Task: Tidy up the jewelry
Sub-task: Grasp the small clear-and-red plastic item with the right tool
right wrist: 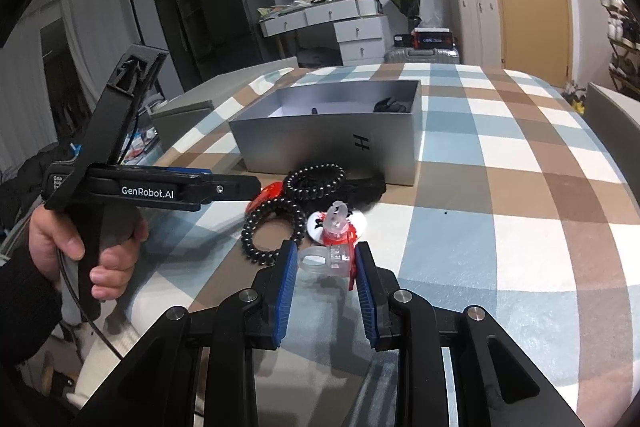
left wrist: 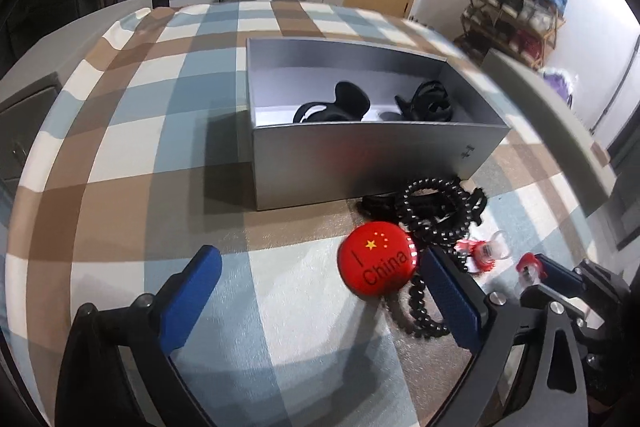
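My left gripper [left wrist: 320,269] stands open over the checked cloth, with a red "I China" badge [left wrist: 378,261] lying between its fingers, close to the right one and untouched. Black spiral hair ties [left wrist: 434,205] lie just beyond the badge, in front of the grey box [left wrist: 360,163]. My right gripper [right wrist: 326,263] is shut on a clear plastic ring with a red part [right wrist: 334,259]. A second clear and red ring [right wrist: 338,223] rests on a white badge just ahead. In the right wrist view the left gripper [right wrist: 256,187] appears side-on, its tip by the red badge [right wrist: 270,193].
The grey box [right wrist: 320,143] is open and holds black hair accessories [left wrist: 332,105]. A person's hand [right wrist: 104,251] grips the left tool's handle. The checked table drops off at its left edge. Drawers, suitcases and a shoe rack stand far behind.
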`<state>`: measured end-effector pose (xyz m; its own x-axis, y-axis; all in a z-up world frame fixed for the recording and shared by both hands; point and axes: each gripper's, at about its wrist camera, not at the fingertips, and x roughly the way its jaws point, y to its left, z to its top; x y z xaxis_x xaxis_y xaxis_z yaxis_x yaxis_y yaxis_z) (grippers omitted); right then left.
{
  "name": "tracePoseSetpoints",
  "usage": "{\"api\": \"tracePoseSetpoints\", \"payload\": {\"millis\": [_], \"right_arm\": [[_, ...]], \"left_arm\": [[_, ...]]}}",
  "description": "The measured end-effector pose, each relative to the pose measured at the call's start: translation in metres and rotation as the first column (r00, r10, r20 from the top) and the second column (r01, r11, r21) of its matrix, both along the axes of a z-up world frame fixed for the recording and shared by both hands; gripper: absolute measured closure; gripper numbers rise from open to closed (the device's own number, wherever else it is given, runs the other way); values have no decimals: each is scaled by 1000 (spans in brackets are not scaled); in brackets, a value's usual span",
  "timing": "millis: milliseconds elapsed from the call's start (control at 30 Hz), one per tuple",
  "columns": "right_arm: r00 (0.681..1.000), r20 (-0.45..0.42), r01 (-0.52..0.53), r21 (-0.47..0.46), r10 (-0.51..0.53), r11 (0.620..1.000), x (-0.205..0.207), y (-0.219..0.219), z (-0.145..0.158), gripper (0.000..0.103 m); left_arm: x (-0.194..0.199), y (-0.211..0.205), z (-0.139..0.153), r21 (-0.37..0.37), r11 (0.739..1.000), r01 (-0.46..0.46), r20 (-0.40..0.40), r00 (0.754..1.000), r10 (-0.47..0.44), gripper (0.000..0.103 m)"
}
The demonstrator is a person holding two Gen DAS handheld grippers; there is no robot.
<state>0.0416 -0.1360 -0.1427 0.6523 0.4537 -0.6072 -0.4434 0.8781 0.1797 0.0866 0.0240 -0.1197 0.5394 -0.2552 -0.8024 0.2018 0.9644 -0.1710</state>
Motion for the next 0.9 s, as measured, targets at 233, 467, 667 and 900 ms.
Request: {"api": "tracePoseSetpoints", "payload": {"millis": [233,467,667,900], "right_arm": [[1000,-10,-12,17,12,1000,0,2,-2,75],[1000,-1,-17,28,17,999,-1,3,2,75],[1000,10,-20,31,20,999,-4,4,6,75],[999,18,-31,28,31,999,-6,8,8,74]], "left_arm": [[4,-8,-1,25,999,22,-58,998,-21,10],[1,-30,-1,89,992,86,-85,993,-78,10],[5,-22,2,84,994,72,-100,993,-64,27],[9,-11,4,103,992,79,-90,993,-69,52]]}}
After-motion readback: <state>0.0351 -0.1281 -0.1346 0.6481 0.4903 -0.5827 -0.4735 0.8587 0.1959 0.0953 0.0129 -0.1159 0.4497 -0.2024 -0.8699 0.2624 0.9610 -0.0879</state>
